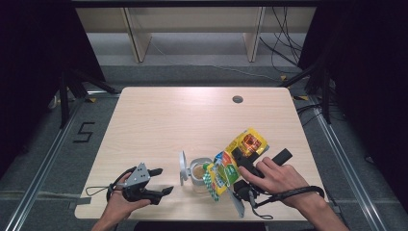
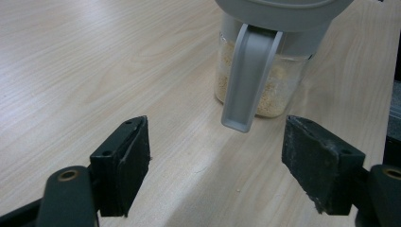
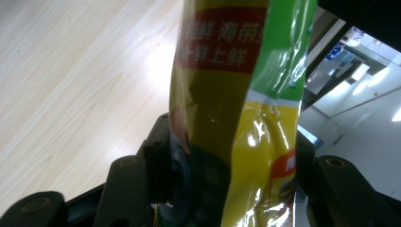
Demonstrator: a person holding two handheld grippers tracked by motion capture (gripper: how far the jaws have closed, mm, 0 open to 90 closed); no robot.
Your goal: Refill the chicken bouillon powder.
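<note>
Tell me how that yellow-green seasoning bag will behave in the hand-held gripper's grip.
The seasoning bag looks creased and buckled between the right hand-held gripper jaws, so it is probably floppy and will sag. Its glossy film shows glare, so it may slip. Tilted over the open jar, its contents would likely shift towards the lower end.

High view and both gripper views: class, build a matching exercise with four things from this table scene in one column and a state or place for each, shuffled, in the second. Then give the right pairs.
Column one:
1. left gripper
2. right gripper
3. jar
4. jar lid

Column two:
A. clear, with pale granules inside
B. flipped open, standing up at the jar's side
C. jaws apart, nothing between them
D. clamped on a yellow and green packet

Pairs: 1-C, 2-D, 3-A, 4-B
</note>
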